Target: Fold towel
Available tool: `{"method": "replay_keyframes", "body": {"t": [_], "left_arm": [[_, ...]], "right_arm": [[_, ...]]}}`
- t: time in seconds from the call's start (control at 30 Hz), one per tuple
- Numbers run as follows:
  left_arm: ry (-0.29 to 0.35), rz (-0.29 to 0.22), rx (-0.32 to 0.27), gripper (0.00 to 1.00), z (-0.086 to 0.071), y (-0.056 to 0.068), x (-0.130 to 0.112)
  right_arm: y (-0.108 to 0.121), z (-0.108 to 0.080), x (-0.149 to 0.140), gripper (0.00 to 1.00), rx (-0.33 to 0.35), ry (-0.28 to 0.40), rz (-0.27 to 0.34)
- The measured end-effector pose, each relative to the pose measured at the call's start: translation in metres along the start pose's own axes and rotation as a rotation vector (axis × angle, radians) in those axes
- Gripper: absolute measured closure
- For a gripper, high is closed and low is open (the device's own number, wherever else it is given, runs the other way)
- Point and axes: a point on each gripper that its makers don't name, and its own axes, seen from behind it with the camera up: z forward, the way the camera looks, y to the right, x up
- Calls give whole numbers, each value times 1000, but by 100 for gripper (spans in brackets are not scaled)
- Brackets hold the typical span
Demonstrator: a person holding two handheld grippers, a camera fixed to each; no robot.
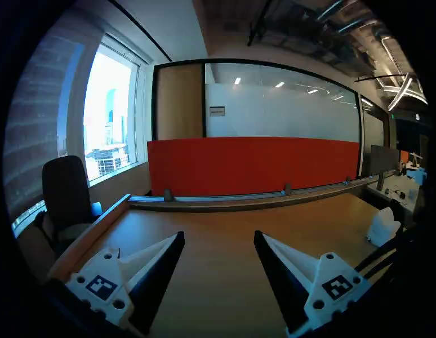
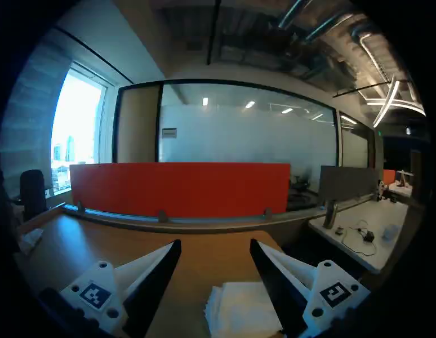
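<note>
The left gripper (image 1: 218, 235) is held released, its fingers spread over bare wood of the desk (image 1: 218, 211) with nothing between them. The towel (image 2: 243, 310) is seen in the right gripper view, white and layered, lying on the desk near its right edge. It sits just below the right gripper (image 2: 215, 243), which is likewise spread and empty and is judged the nearer; the towel's long axis cannot be told. The desk's far edge is closed by a red divider (image 1: 252, 166), with a window (image 1: 111, 129) at the left and a glass wall (image 1: 280, 110) behind.
</note>
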Motion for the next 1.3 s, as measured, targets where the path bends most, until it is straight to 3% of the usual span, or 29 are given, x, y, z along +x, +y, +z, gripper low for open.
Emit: {"method": "replay_keyframes", "body": {"t": [0.2, 0.8, 1.3], "left_arm": [[12, -9, -1, 9, 2, -1, 4], [47, -20, 8, 9, 7, -12, 17], [58, -31, 19, 9, 6, -25, 12]], "right_arm": [[-28, 3, 16, 6, 20, 34, 3], [-112, 15, 31, 6, 94, 45, -13], [-136, 17, 40, 3, 90, 41, -8]]}}
